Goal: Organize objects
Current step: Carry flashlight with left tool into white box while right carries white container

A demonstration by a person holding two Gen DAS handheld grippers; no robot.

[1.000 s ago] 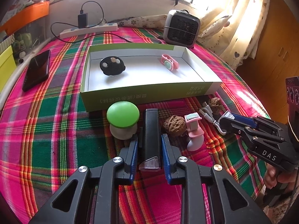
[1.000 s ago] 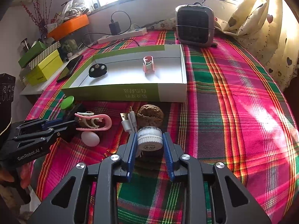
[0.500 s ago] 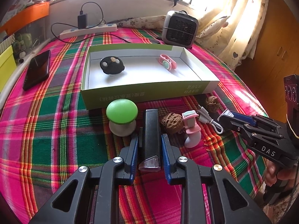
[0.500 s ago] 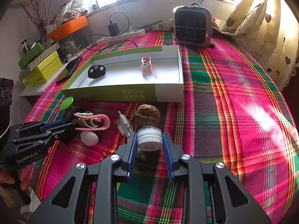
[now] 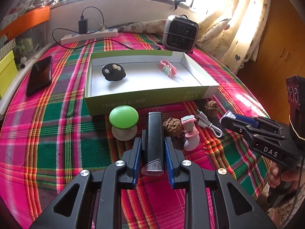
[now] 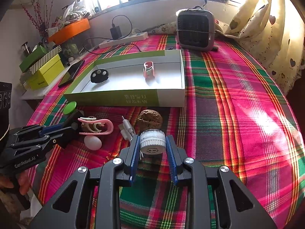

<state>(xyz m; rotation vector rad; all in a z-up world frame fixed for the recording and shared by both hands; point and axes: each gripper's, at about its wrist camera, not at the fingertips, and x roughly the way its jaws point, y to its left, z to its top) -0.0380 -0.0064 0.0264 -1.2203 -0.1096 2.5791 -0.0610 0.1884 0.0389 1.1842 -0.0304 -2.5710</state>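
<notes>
Black oblong plastic light [image 5: 154, 133], clenched in left hand-held gripper [image 5: 153, 148], long axis aimed at green-and-white cardboard box [image 5: 144, 100] directly ahead; right hand-held gripper [image 6: 152, 148] grasps white ribbed-lid jar [image 6: 152, 142], same box ahead-left.

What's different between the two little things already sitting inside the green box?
The black disc is round, dark and lies flat, with pale dots on top; the pink clip is an open loop with a mint pad, standing up on edge in the right wrist view. The black disc sits toward the box's left end, the pink clip nearer its middle. Both rest on the white floor, apart.
</notes>
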